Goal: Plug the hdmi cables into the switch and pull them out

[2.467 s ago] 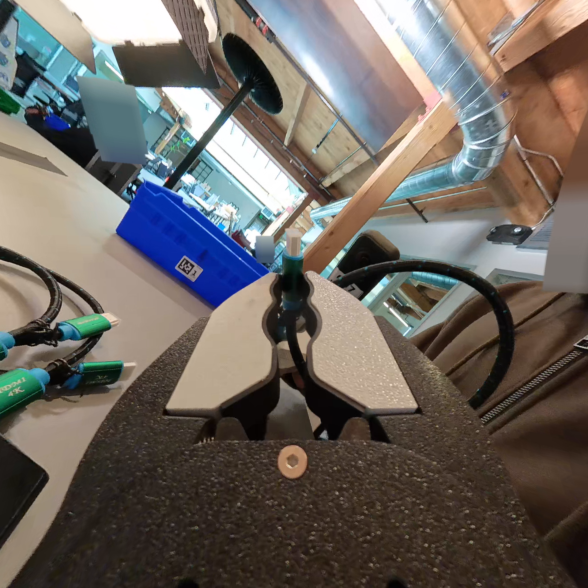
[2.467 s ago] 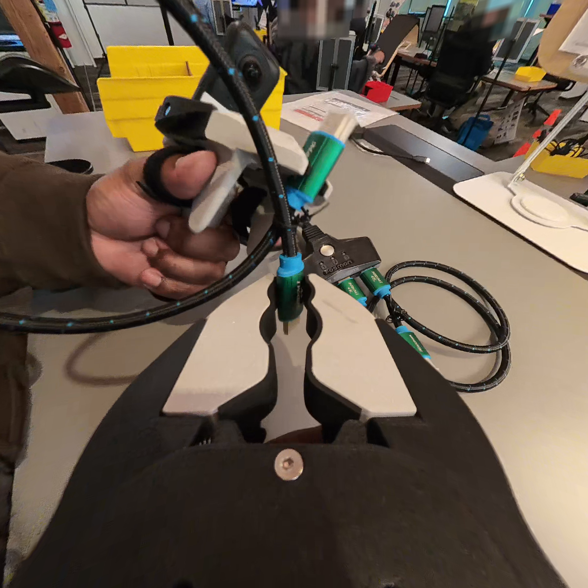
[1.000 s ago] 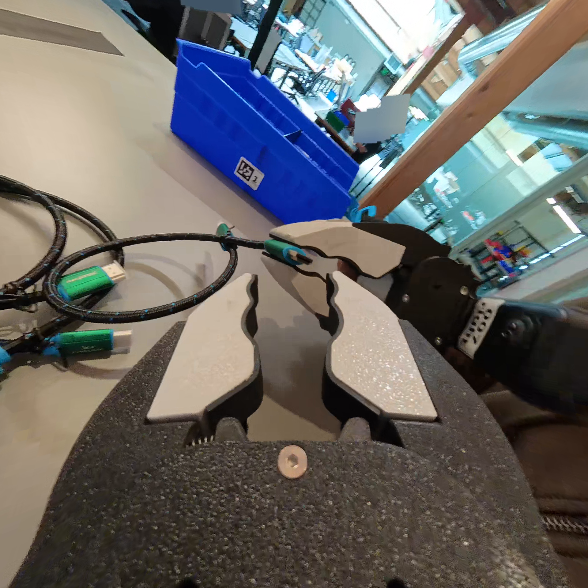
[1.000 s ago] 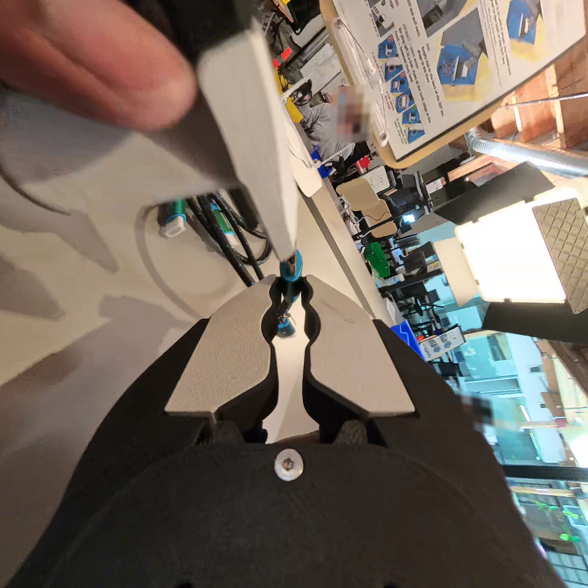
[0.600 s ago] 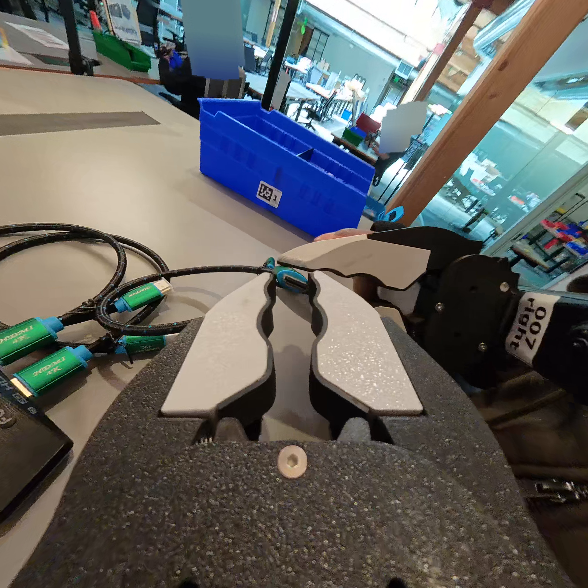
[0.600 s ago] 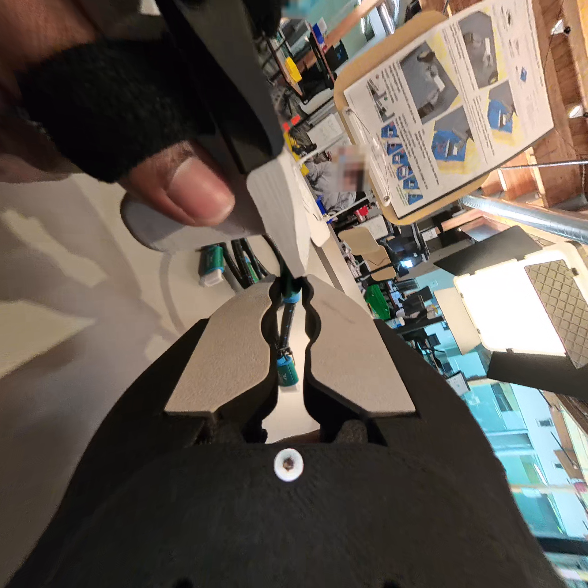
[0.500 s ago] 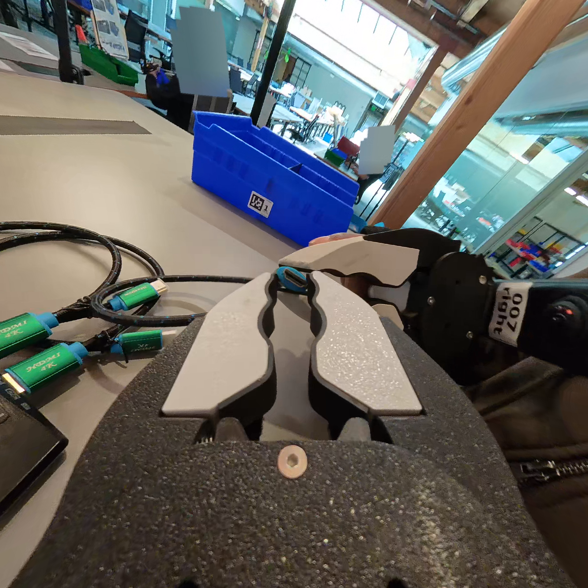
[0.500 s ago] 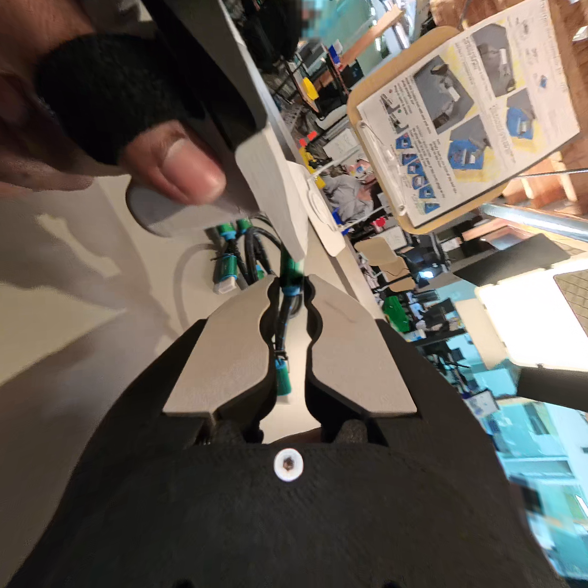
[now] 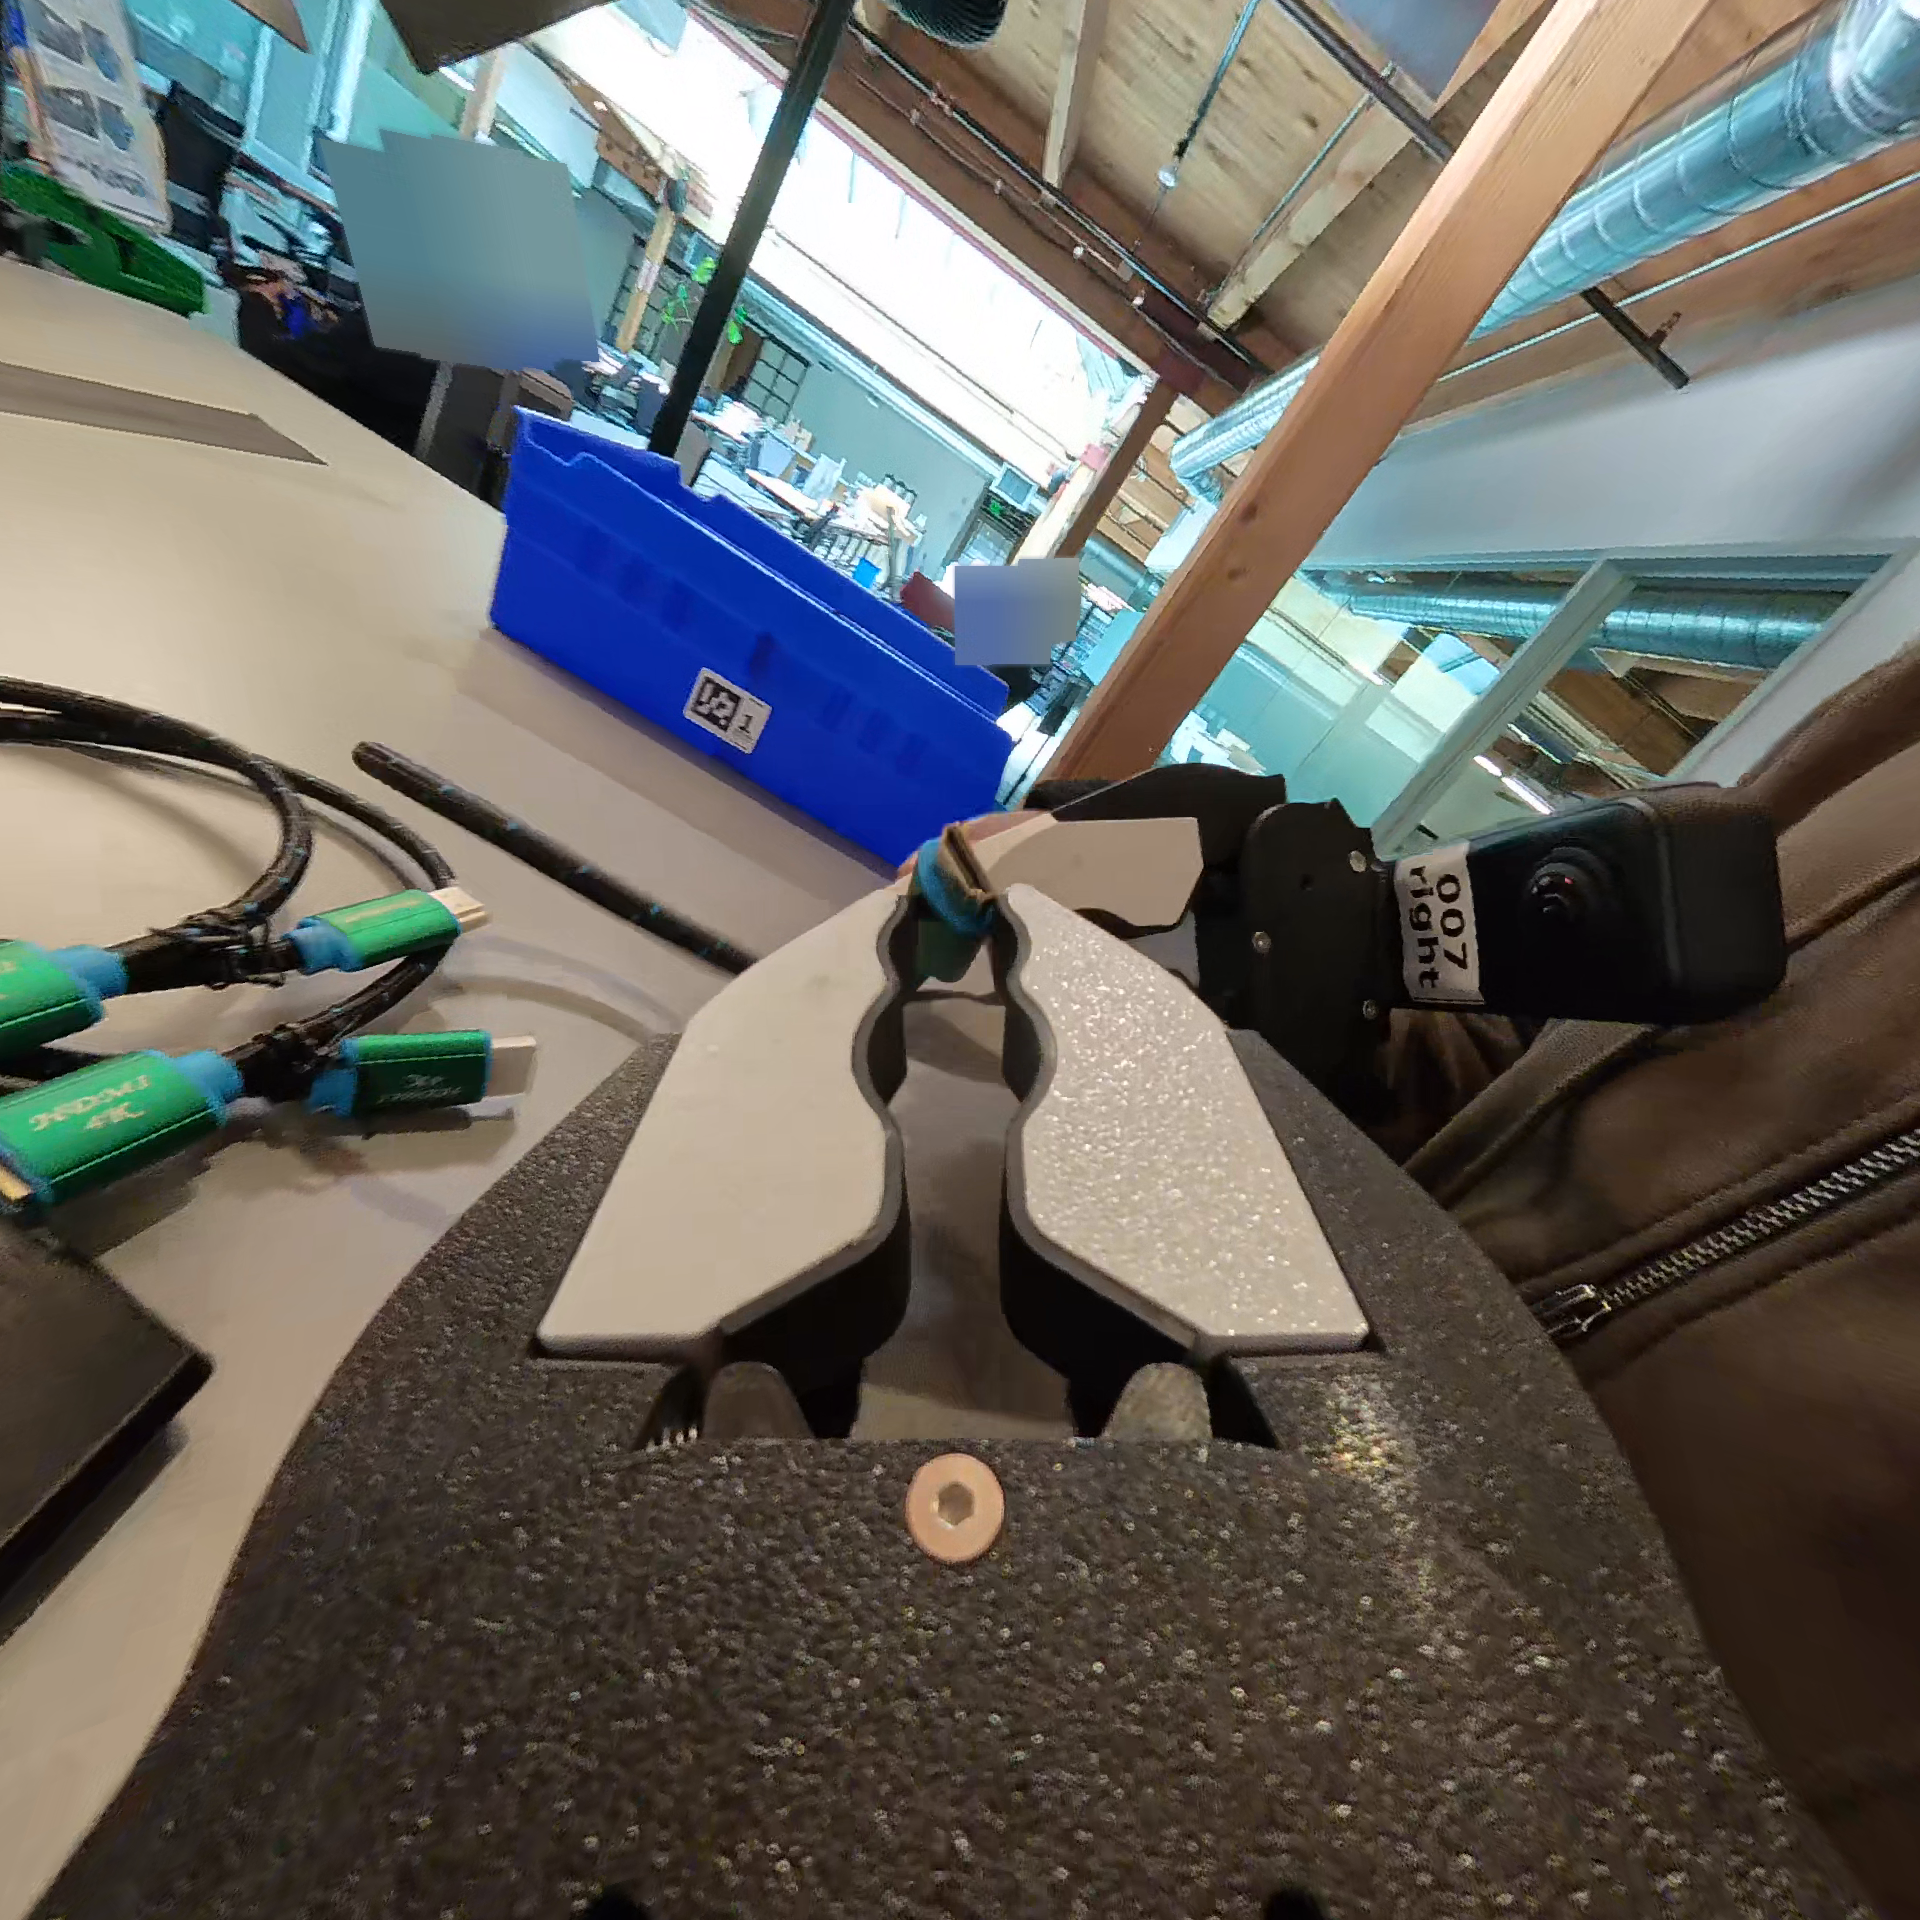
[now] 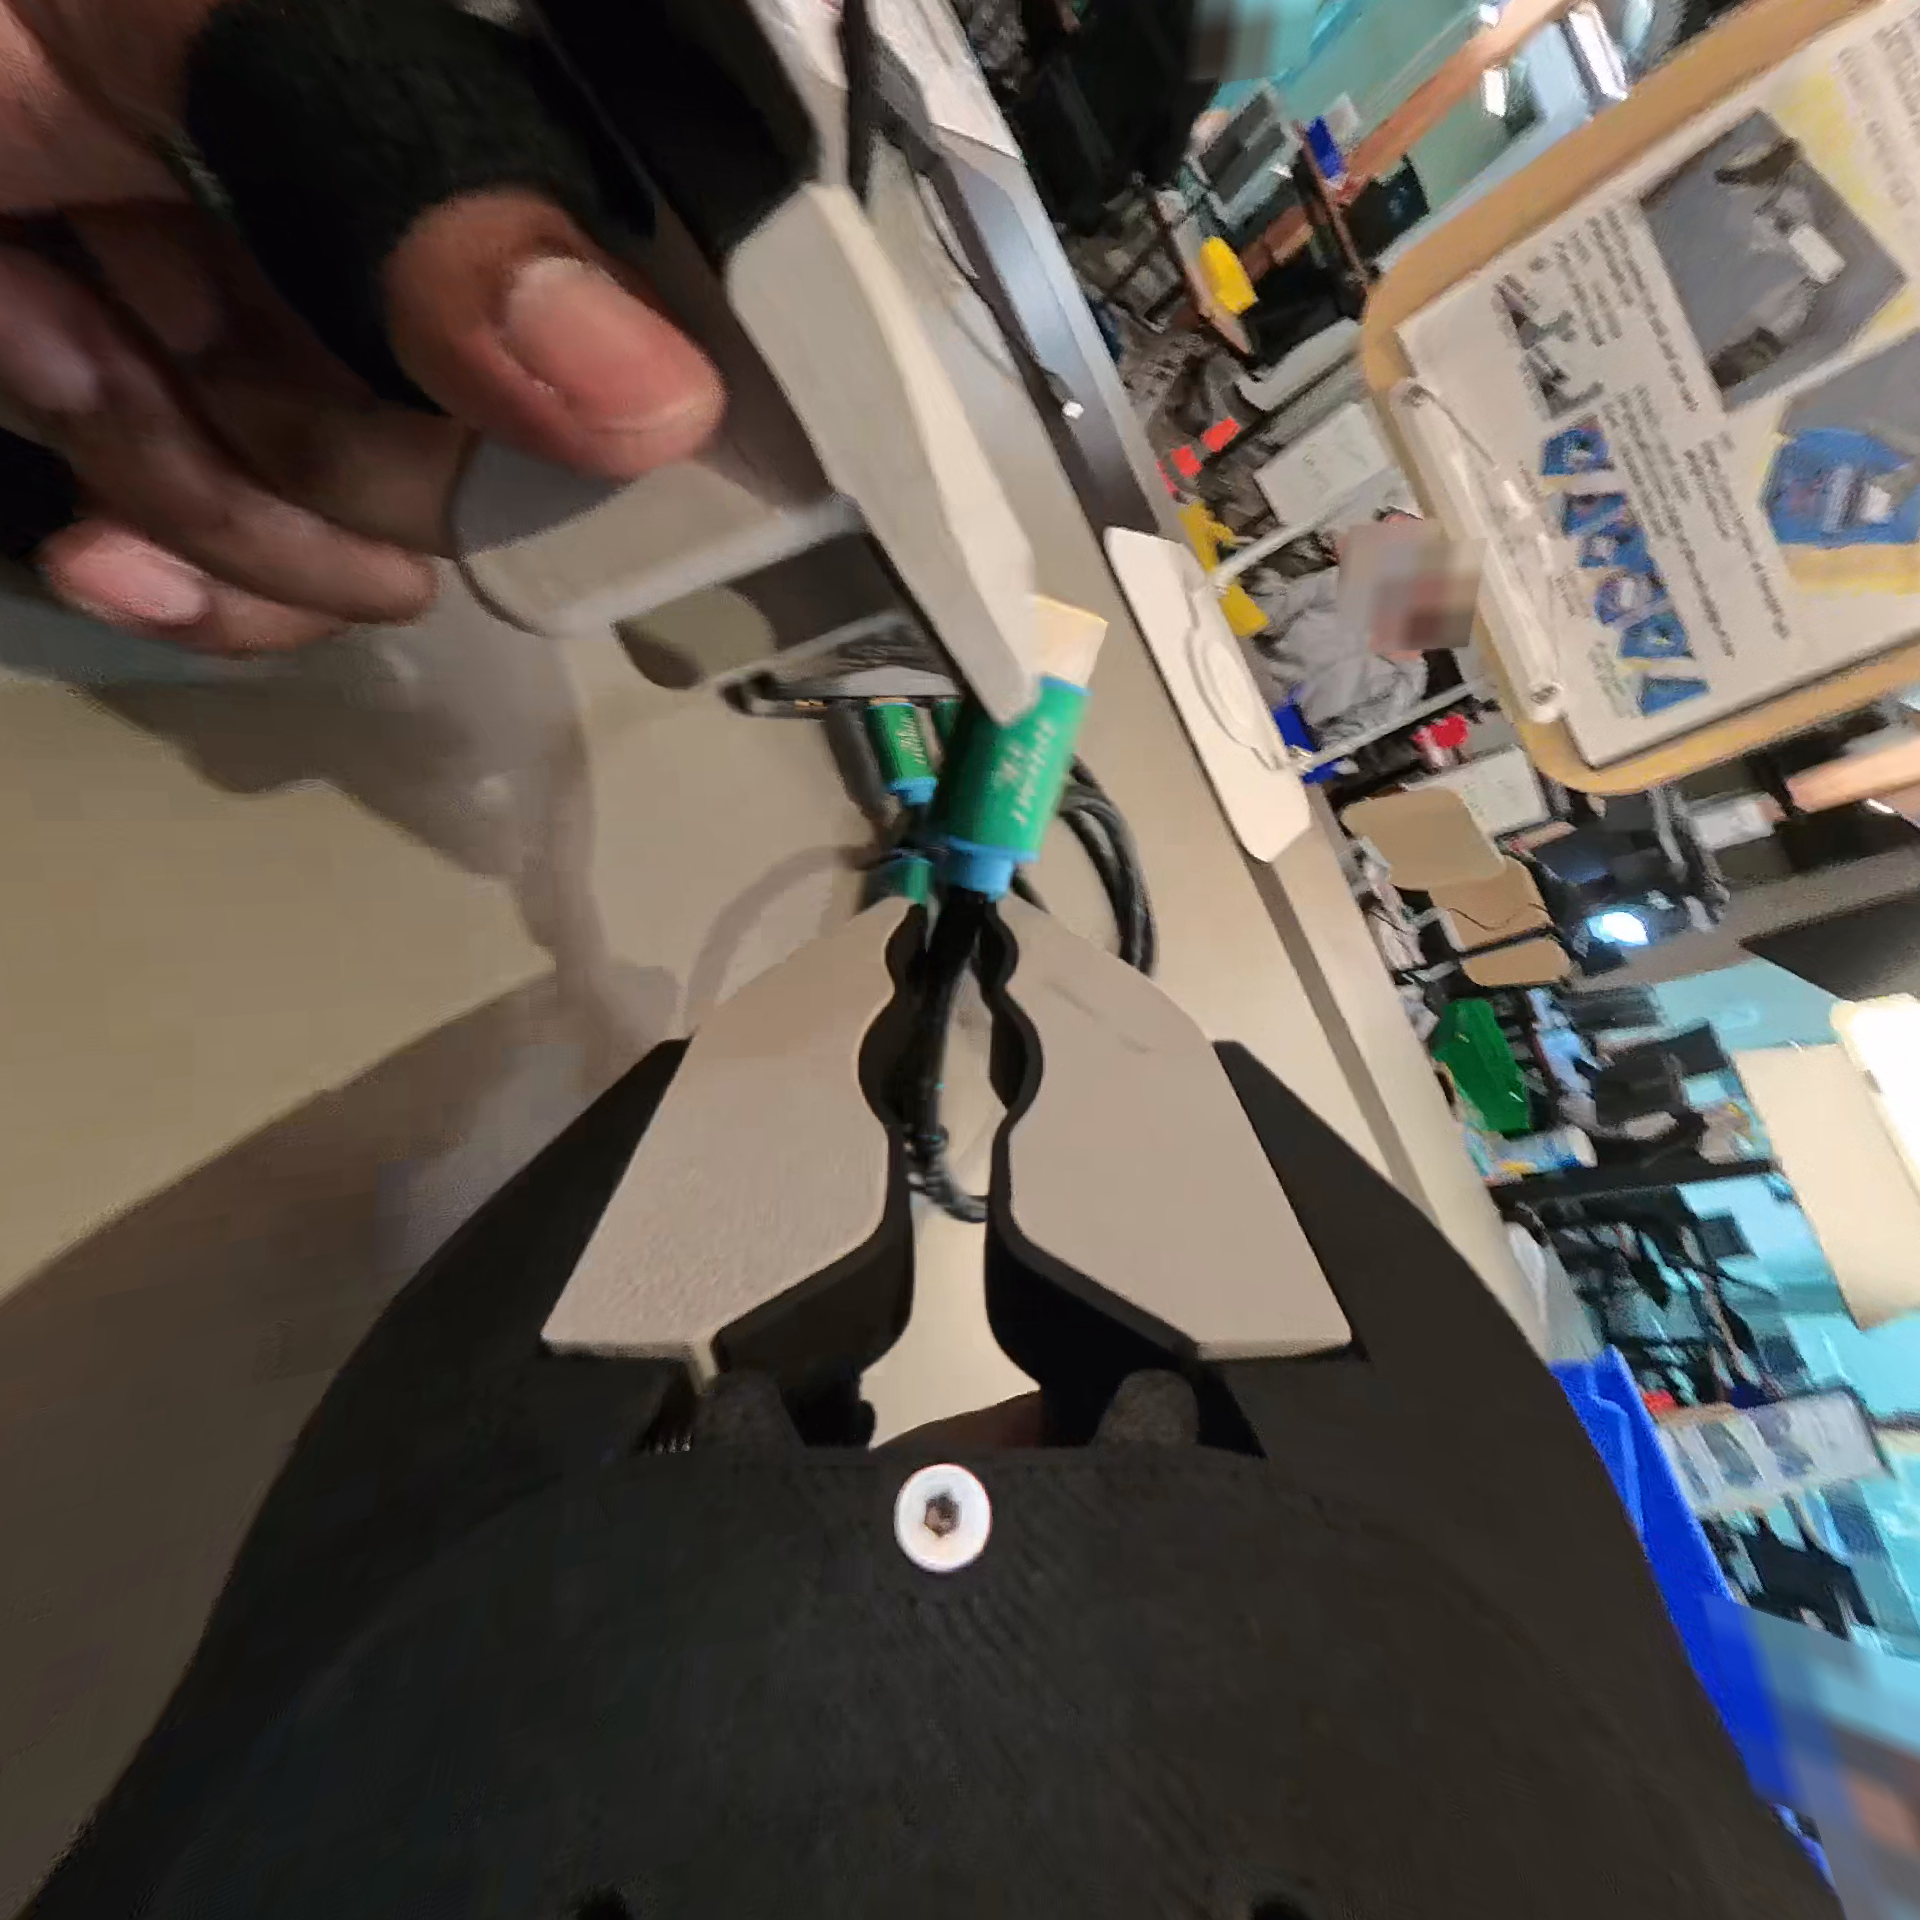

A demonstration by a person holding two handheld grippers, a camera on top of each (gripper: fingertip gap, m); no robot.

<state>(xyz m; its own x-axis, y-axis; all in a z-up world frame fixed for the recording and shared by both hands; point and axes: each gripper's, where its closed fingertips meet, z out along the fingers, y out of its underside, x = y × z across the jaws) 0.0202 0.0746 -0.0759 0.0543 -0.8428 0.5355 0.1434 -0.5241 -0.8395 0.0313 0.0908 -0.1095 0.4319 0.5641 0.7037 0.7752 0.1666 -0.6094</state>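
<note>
Jaws of the left gripper (image 9: 948, 914) clench a green plug (image 10: 1013, 790), while the right gripper (image 10: 951, 935) clamps its black cable (image 10: 935, 1029) just behind the plug.

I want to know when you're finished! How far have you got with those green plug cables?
Done: one green plug is up off the table. In hand: the left tool pinches that plug; the right tool grips its black cable just behind. Left: other green plugs lie on the table.
</note>
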